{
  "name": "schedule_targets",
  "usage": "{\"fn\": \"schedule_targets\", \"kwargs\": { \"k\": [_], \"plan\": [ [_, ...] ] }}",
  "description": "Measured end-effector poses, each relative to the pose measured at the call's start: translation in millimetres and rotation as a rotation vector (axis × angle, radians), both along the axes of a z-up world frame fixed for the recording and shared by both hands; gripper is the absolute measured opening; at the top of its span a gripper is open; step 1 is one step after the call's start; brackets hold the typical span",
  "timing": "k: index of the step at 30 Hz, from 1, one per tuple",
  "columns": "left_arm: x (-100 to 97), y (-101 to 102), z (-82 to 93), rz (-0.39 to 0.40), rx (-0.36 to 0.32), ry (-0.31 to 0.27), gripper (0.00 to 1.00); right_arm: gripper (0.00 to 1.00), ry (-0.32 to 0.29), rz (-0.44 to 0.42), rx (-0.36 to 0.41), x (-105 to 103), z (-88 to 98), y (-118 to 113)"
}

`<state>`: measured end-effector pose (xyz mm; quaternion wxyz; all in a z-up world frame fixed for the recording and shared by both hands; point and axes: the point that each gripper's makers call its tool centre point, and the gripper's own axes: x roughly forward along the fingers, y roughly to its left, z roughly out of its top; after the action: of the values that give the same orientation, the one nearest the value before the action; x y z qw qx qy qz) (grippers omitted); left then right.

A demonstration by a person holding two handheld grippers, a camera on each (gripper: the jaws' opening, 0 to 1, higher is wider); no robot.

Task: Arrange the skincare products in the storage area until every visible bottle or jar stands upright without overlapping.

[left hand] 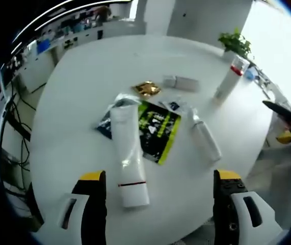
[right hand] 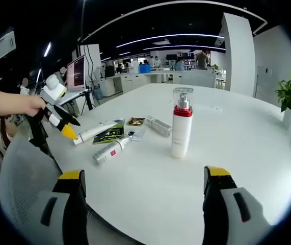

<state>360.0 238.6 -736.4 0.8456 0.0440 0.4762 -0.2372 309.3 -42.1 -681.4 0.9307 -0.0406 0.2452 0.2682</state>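
Note:
A tall white bottle with a red band [right hand: 181, 127] stands upright on the white table [right hand: 247, 153]; in the left gripper view this bottle [left hand: 230, 76] is at the far right. A long white tube [left hand: 127, 153] lies flat across a green-black sachet [left hand: 159, 130]. To the right of them, a small white bottle [left hand: 206, 139] lies on its side. A gold packet [left hand: 146, 89] and a silver tube [left hand: 181, 82] lie beyond. My left gripper [left hand: 160, 176] is open above the tube's near end. My right gripper [right hand: 144, 173] is open, short of the upright bottle.
A potted plant [left hand: 235, 43] stands at the table's far edge. A dark blue sachet [left hand: 103, 127] pokes out under the tube. A mesh chair back [right hand: 18, 173] sits by the table's rim. A hand holds the left gripper [right hand: 58, 120] at the left of the right gripper view.

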Motion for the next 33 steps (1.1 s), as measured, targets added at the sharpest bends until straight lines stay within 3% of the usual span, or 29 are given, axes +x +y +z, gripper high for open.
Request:
{"fn": "schedule_targets", "kwargs": {
  "k": [18,33],
  "plan": [
    [33.4,16.8,-26.8,-0.036,0.182,0.13,0.53,0.94,0.034,0.009,-0.014,-0.7,-8.0,0.1],
    [53.1,21.6,-47.1,-0.034,0.236,0.223,0.38,0.93,0.051,-0.015,-0.012,0.8,-11.1,-5.0]
  ]
}}
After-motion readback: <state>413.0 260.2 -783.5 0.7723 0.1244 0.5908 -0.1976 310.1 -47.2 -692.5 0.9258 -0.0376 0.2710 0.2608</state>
